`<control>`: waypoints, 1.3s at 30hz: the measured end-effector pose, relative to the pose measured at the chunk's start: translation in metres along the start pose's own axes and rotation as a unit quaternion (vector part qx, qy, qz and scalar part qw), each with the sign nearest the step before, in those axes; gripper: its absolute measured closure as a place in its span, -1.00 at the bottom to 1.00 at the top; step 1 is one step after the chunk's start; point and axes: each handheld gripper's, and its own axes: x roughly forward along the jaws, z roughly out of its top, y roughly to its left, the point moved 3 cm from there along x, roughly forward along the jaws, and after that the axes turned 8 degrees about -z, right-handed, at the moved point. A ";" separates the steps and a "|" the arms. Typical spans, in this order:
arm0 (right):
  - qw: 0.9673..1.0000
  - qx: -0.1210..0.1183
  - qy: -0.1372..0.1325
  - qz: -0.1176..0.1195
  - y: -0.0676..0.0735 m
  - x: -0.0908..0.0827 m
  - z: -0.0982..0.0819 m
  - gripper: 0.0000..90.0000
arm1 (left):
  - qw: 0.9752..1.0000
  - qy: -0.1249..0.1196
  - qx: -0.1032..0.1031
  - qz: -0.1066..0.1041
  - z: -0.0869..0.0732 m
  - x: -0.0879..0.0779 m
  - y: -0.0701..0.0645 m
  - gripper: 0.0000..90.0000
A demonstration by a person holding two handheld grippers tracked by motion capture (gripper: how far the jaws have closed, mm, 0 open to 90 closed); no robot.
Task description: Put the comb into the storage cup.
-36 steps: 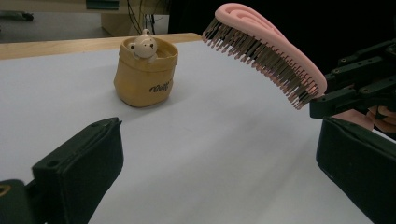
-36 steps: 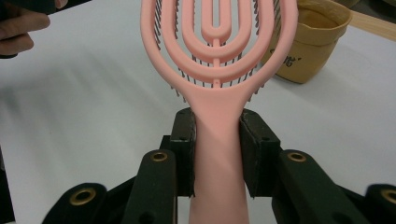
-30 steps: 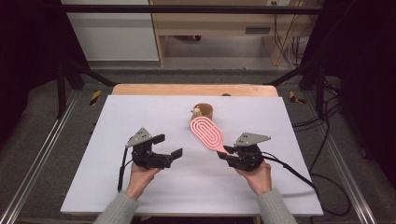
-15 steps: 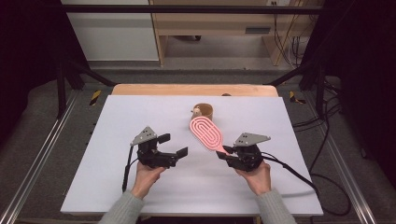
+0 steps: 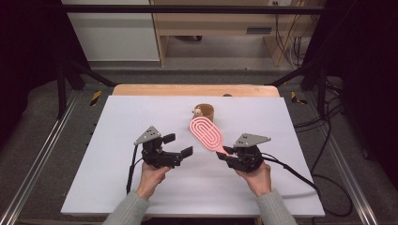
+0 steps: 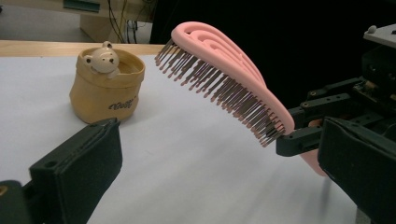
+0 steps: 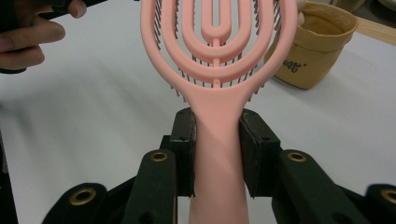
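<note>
The right gripper (image 5: 224, 155) has its two black jaws clamped on the handle of a pink hairbrush (image 5: 205, 134), one jaw on each side of the handle. The brush is held in the air above the white table (image 5: 117, 117), head raised and bristles facing down, pointing toward a small tan pot with a bear figure (image 5: 204, 111) on its rim. The brush head hangs just in front of the pot, apart from it. The left gripper (image 5: 179, 145) hovers on the other side of the brush from the right gripper, jaws spread apart and empty, aimed at the brush. The step in hand looks like carrying the brush toward the pot. Next would probably come tipping the brush upright over the pot's mouth and lowering it in without knocking the bear.
</note>
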 end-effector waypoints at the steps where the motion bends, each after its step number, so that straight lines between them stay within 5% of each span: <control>1: 1.000 0.000 0.001 0.000 0.000 0.000 0.000 0.54 | 1.000 -0.002 -0.003 -0.002 0.000 0.001 0.000 -1.00; 23: 1.000 -0.003 -0.004 0.000 0.003 0.000 0.002 0.54 | 0.998 -0.030 -0.048 -0.018 0.005 0.017 -0.002 -1.00; 39: 1.000 -0.004 -0.010 0.001 0.005 -0.001 0.002 0.54 | 0.997 -0.038 -0.061 -0.020 0.008 0.035 -0.007 -0.95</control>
